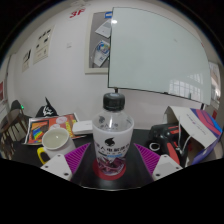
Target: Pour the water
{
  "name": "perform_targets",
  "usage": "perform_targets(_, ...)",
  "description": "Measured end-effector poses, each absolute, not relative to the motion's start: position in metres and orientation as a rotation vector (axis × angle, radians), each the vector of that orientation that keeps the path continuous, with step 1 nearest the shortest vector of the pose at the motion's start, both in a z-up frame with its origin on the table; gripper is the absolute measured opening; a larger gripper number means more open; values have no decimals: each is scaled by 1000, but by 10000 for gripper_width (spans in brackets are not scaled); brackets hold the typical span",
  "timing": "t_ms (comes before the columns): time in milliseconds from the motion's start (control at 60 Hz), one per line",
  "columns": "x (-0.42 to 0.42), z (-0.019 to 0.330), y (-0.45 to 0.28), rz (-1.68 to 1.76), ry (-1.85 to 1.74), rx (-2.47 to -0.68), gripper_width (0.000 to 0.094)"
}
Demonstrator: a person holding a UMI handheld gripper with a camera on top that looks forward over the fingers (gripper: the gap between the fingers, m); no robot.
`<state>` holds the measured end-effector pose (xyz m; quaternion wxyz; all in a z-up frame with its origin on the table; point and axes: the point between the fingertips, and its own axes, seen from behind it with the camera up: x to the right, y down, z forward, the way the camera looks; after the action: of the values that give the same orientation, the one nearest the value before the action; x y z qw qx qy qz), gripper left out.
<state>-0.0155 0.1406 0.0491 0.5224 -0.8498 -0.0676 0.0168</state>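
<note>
A clear plastic water bottle point(113, 130) with a white cap and a white-and-purple label stands upright between my fingers. My gripper point(112, 165) is shut on its lower part. The magenta pads point(80, 160) press against it from both sides. The bottle's base with a red ring shows low between the fingers. A pale yellow cup point(55, 141) stands on the dark table point(150, 135) to the left, beyond the left finger.
A colourful box point(45, 128) lies behind the cup at the left. Red and white packages point(197, 125) and other clutter lie at the right. A whiteboard point(160, 50) hangs on the wall behind the table.
</note>
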Motion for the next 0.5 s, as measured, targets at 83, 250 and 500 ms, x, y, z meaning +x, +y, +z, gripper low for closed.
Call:
perform_targets(83,-13,60,120,-13,-166,-2047,835)
perform_targets(250,-16,93,51,-66,-116,-2070,841)
perform_targets(500,-43,142,-89,-111,-60,-2058,842)
